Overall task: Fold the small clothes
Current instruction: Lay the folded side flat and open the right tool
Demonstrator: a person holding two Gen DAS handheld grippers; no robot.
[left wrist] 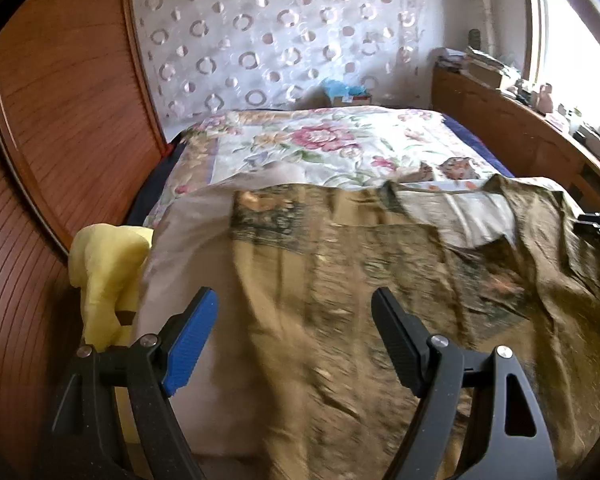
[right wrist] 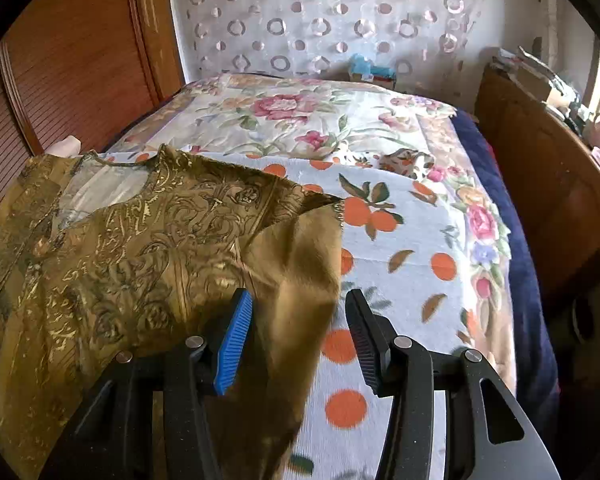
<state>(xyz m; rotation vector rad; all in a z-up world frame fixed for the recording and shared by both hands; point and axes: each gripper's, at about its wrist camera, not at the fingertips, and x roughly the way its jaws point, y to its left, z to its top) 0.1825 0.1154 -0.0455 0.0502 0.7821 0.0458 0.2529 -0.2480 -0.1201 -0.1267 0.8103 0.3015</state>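
An olive-gold patterned garment [left wrist: 340, 264] lies spread on the bed, neckline toward the right in the left wrist view. In the right wrist view the same garment [right wrist: 140, 240] fills the left half, with a plain sleeve [right wrist: 300, 264] folded over toward me. My left gripper [left wrist: 296, 312] is open above the garment's left part. My right gripper [right wrist: 300, 312] is open, with the sleeve's edge lying between the jaws, not pinched. The right gripper's tip also shows in the left wrist view [left wrist: 598, 222].
A white cloth with orange fruit print [right wrist: 400, 264] lies under the garment on a floral bedspread [left wrist: 320, 140]. A yellow garment [left wrist: 108, 272] hangs at the bed's left edge. Wooden wardrobe [left wrist: 60, 120] on the left, wooden headboard shelf [right wrist: 540, 184] with clutter on the right.
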